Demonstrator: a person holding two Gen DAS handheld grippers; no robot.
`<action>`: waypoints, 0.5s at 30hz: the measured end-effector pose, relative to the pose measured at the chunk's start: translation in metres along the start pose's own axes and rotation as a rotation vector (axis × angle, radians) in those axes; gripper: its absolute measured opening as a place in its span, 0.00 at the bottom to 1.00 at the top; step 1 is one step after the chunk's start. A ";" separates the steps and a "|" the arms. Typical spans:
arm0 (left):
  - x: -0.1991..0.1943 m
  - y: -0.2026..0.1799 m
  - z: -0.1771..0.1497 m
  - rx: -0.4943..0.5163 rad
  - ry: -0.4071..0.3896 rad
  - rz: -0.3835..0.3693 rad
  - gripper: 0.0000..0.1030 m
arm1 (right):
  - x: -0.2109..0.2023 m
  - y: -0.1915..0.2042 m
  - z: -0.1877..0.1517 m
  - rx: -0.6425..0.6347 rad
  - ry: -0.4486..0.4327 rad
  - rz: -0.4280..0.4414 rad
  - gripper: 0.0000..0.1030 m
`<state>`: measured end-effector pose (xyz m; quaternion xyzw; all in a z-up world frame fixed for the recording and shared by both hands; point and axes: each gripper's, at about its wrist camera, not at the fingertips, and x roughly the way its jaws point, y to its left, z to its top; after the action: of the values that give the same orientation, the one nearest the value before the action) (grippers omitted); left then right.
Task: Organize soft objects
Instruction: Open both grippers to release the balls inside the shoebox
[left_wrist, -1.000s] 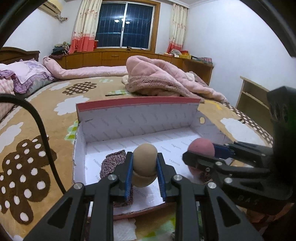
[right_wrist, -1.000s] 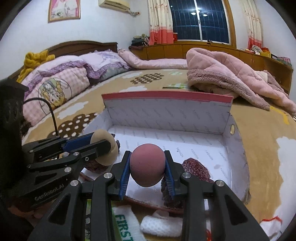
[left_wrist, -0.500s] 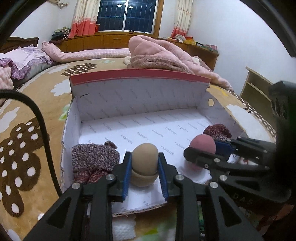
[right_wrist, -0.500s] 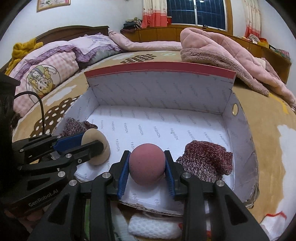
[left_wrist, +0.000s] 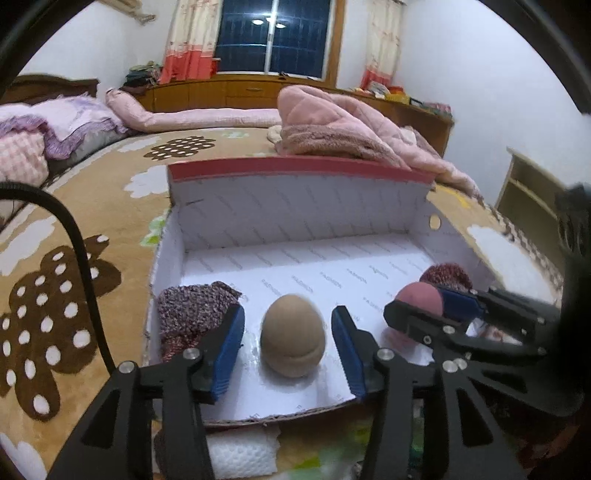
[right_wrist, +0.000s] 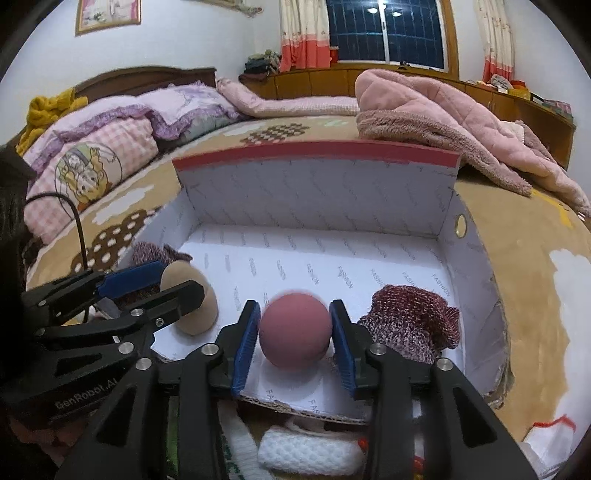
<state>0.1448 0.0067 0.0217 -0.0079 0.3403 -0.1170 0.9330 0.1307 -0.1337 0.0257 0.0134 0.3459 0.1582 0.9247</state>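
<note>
Two soft balls sit side by side at the near edge of the white-lined cardboard box (left_wrist: 295, 206) with its red rim, and both grippers are letting go at once. The left gripper (left_wrist: 287, 347) is spreading its jaws, blue pads clear on either side of the tan egg-shaped foam ball (left_wrist: 293, 335), which looks to be down on the box floor. Over on the other side, the right gripper (right_wrist: 294, 334) is opening too, though its pads sit just beside the dusty-pink round foam ball (right_wrist: 294, 329), with barely a sliver of daylight. From the tan ball, a maroon knitted piece (left_wrist: 192, 314) lies at nine o'clock, tucked into the box's near left corner; from the pink ball, a second maroon knitted bundle (right_wrist: 413, 323) lies at three o'clock. These balls look light, squashy and matte, so I'd judge they grip easily but roll freely. Take either one across its widest middle with a gentle squeeze. The knits should be limp: pinch a thick fold, not a loose edge.
</note>
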 end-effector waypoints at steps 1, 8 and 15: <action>-0.002 0.001 0.000 -0.015 -0.007 -0.002 0.51 | -0.002 -0.001 0.001 0.007 -0.012 0.002 0.55; -0.016 0.014 0.006 -0.096 -0.049 0.010 0.59 | -0.010 -0.005 0.005 0.046 -0.032 0.017 0.72; -0.027 0.011 0.010 -0.093 -0.058 0.064 0.88 | -0.021 -0.006 0.006 0.046 -0.050 0.018 0.74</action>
<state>0.1336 0.0229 0.0455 -0.0435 0.3183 -0.0710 0.9443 0.1210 -0.1450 0.0431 0.0419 0.3260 0.1582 0.9311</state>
